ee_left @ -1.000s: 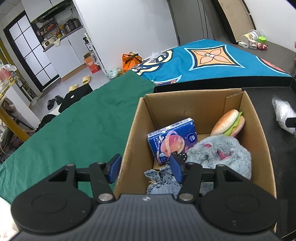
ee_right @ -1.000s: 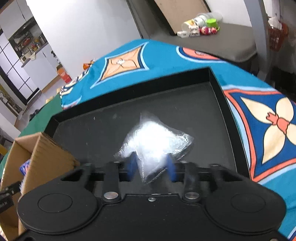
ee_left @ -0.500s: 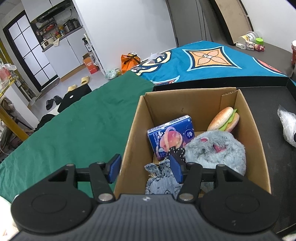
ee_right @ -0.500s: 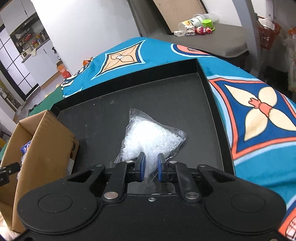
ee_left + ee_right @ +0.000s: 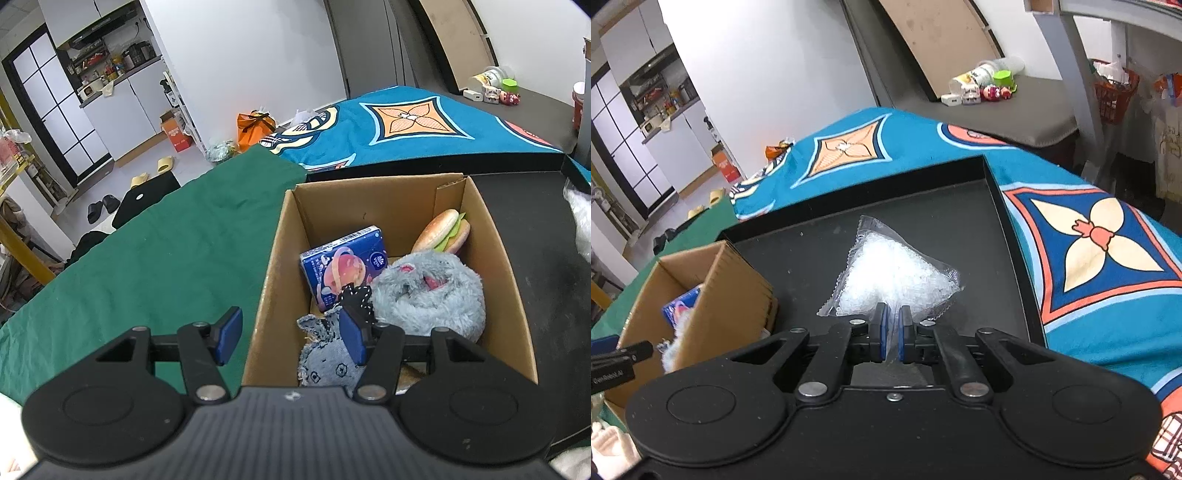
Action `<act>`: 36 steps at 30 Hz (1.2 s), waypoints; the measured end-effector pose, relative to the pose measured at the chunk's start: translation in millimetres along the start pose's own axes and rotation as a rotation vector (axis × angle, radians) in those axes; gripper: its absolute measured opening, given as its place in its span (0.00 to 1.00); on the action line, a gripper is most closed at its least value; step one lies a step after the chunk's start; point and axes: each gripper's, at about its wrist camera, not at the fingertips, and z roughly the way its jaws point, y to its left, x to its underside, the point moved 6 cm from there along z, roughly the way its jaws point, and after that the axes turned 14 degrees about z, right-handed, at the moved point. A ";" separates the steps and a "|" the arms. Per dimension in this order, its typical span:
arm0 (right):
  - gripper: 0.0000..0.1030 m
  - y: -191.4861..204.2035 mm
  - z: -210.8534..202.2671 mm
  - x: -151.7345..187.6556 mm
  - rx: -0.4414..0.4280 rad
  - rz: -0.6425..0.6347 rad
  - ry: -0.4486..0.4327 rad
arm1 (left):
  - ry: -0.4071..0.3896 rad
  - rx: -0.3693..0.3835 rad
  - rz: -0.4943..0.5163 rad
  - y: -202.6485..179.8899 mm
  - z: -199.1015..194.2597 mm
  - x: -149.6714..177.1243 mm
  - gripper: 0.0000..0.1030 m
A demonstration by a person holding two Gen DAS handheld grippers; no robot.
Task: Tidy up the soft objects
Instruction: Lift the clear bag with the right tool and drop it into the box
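Clear plastic, crinkled and filled with small white beads, makes up the pouch (image 5: 892, 275) that the right gripper (image 5: 891, 334) has by its near corner, the jaws pressed together on the thin sealed edge with only film between the pads. The pouch lies over the black tray (image 5: 960, 206) on the worktop, its far end resting on or just above the tray floor (I cannot tell which from this angle). By its look it should be light and limp: the beads will shift and slump toward the low end once it hangs, so the body will swing under the grip, and the smooth film could slide out of a pinch this shallow. A hold further in, where the film bunches over the beads, would likely be surer than the flat seam. The cardboard box (image 5: 280, 236) stands to the left, touching or just beside the tray, and already holds a grey plush toy (image 5: 428, 295), a blue tissue pack (image 5: 345, 266), a soft hamburger (image 5: 441, 234) and a grey knitted piece (image 5: 325, 365). The left gripper (image 5: 290, 339) hovers at the box's near wall, its jaws apart and straddling that wall with nothing clamped
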 end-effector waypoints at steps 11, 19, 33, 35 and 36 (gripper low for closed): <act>0.05 26.0 -23.3 -5.9 -0.050 -0.012 -0.036 | -0.010 0.010 -0.032 10.0 -5.4 6.9 0.55; 0.05 49.5 -36.0 -3.3 -0.091 -0.037 -0.041 | -0.017 0.026 -0.055 18.4 -7.6 12.1 0.55; 0.05 90.1 -45.4 10.1 -0.152 -0.076 -0.037 | -0.029 0.091 -0.097 27.7 -10.1 28.8 0.51; 0.05 96.1 -46.5 12.2 -0.160 -0.087 -0.037 | -0.034 0.098 -0.098 27.4 -11.8 30.9 0.51; 0.05 99.4 -47.6 13.1 -0.165 -0.091 -0.037 | -0.037 0.100 -0.097 27.6 -12.7 31.4 0.50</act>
